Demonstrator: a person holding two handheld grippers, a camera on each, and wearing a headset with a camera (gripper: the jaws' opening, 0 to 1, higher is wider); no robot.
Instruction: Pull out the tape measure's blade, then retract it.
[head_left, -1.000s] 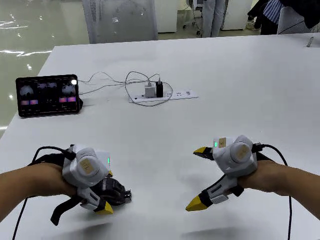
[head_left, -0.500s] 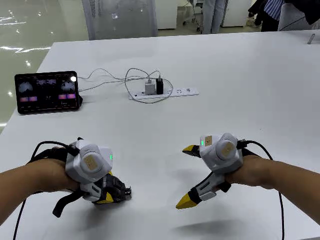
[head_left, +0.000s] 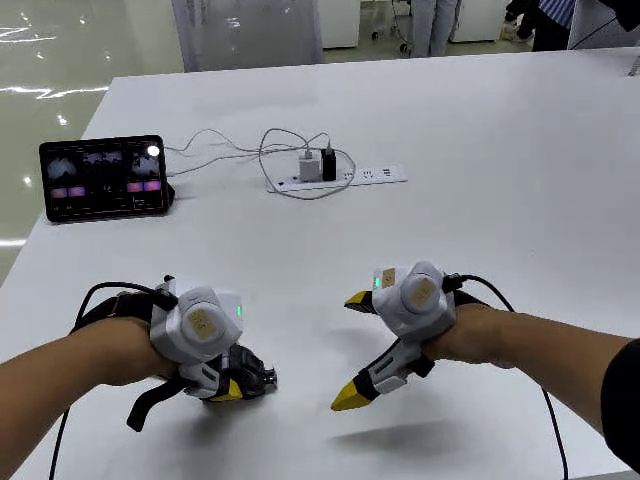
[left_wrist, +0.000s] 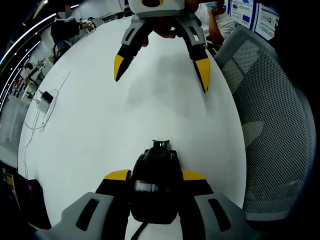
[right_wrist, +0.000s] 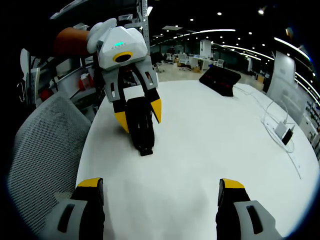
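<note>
Black, rounded and matte, the tape measure (left_wrist: 154, 200) sits clamped in my left tongs (left_wrist: 155, 175) near the front edge of the smooth white bench (head_left: 450, 200). Its long axis runs along the jaws, blade mouth pointing at my right tongs (head_left: 350, 350). Those gape wide, yellow-tipped, and have drawn nearer than a second ago.

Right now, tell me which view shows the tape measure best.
The left gripper view: the tape measure sits close and central, clamped between the left tongs. The right gripper view shows it edge-on, farther off; the head view shows a dark part beneath the gripper.
</note>
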